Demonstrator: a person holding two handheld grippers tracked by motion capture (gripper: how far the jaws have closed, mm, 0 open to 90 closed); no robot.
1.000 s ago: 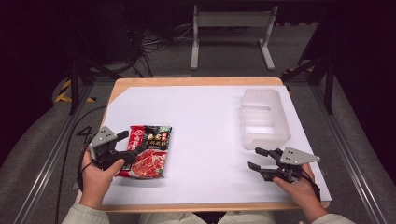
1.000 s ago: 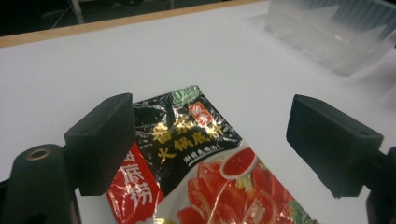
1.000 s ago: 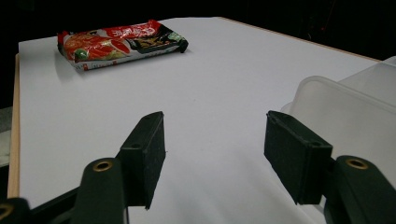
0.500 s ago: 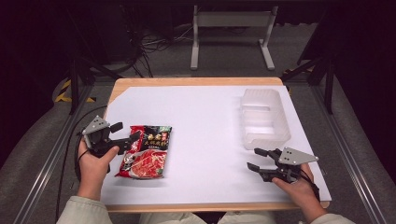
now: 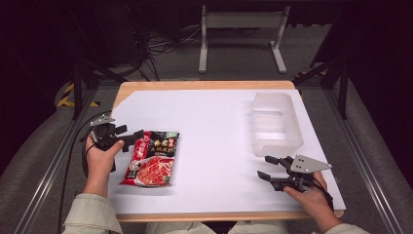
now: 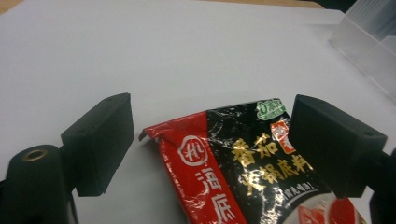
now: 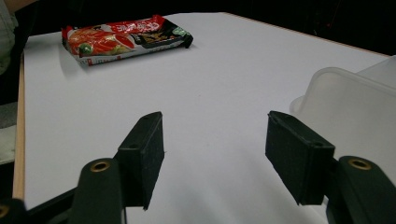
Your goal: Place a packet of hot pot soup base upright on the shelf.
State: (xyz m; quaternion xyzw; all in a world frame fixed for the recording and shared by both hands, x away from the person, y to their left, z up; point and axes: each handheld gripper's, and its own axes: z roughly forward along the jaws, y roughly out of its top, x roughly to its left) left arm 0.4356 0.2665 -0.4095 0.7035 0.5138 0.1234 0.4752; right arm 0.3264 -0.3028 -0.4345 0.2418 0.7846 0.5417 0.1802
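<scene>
A red and black food packet (image 5: 151,158) lies flat on the white desk (image 5: 214,122), toward its left front part. The left hand-held gripper (image 5: 138,137) sits at the packet's upper left corner, its jaws apart and pointing right, with one tip at the packet's edge; whether it touches cannot be told. A clear plastic container (image 5: 275,123) stands at the desk's right side. Just in front of it, the right hand-held gripper (image 5: 265,166) hovers with its jaws spread, empty, pointing left.
</scene>
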